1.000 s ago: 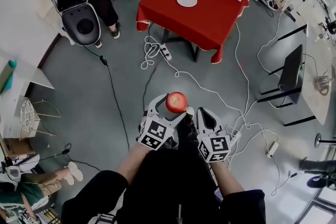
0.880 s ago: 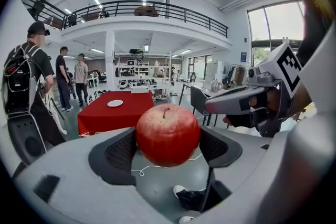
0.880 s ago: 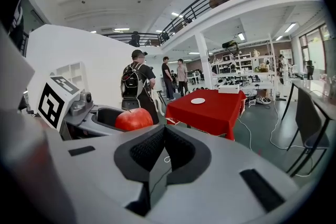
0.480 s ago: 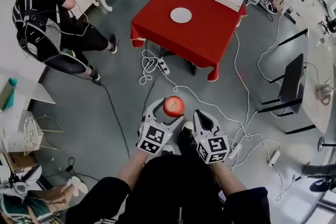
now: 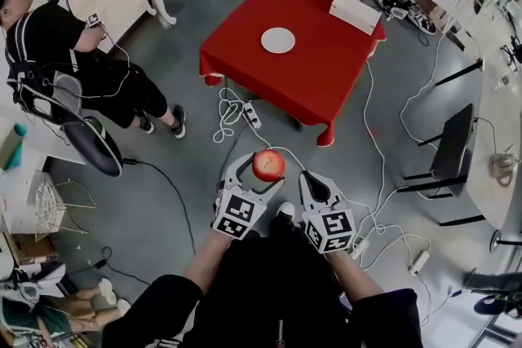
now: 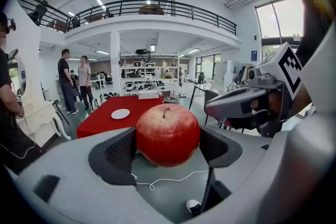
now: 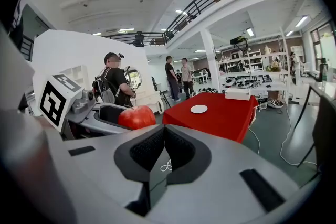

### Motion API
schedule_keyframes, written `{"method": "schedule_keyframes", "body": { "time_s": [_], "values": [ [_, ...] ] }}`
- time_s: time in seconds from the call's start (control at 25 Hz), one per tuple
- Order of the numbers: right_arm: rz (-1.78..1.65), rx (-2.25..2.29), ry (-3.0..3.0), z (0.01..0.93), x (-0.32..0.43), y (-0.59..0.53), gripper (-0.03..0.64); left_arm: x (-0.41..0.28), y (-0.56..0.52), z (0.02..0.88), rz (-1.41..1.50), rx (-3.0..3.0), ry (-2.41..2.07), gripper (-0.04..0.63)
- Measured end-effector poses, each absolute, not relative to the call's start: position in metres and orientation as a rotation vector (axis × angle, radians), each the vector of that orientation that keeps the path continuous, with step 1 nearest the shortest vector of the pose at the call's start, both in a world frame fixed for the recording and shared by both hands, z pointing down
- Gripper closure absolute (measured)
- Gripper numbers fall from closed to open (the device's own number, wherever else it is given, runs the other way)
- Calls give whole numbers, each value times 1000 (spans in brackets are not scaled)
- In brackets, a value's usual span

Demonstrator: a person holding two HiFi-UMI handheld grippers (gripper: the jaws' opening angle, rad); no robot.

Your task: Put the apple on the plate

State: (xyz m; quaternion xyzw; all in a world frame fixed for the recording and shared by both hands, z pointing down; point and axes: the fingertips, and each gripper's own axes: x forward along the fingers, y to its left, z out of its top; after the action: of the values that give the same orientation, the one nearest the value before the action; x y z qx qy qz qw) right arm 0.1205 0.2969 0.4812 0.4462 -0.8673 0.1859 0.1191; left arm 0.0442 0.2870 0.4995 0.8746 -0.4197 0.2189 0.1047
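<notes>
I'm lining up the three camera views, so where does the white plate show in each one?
Head view: plate upper centre, on the red table.
Left gripper view: plate left of centre, left of the apple.
Right gripper view: plate right of centre.
Shared landmark: the red table.

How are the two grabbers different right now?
The left gripper holds the red apple; the right gripper holds nothing. The left gripper's jaws stand apart around it; the right gripper's jaws are pressed together. Both point toward the red table.
</notes>
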Motion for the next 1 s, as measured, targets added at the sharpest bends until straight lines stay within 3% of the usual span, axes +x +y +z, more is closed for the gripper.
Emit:
{"method": "schedule_keyframes", "body": {
  "time_s": [0.6, 1.0],
  "values": [
    [599, 1246, -2545, 494, 143, 248, 606, 60, 236, 510, 659, 2516, -1286, 216],
    [626, 1226, -2531, 500, 119, 177, 606, 38, 166, 520, 649, 2486, -1279, 216]
  ]
}}
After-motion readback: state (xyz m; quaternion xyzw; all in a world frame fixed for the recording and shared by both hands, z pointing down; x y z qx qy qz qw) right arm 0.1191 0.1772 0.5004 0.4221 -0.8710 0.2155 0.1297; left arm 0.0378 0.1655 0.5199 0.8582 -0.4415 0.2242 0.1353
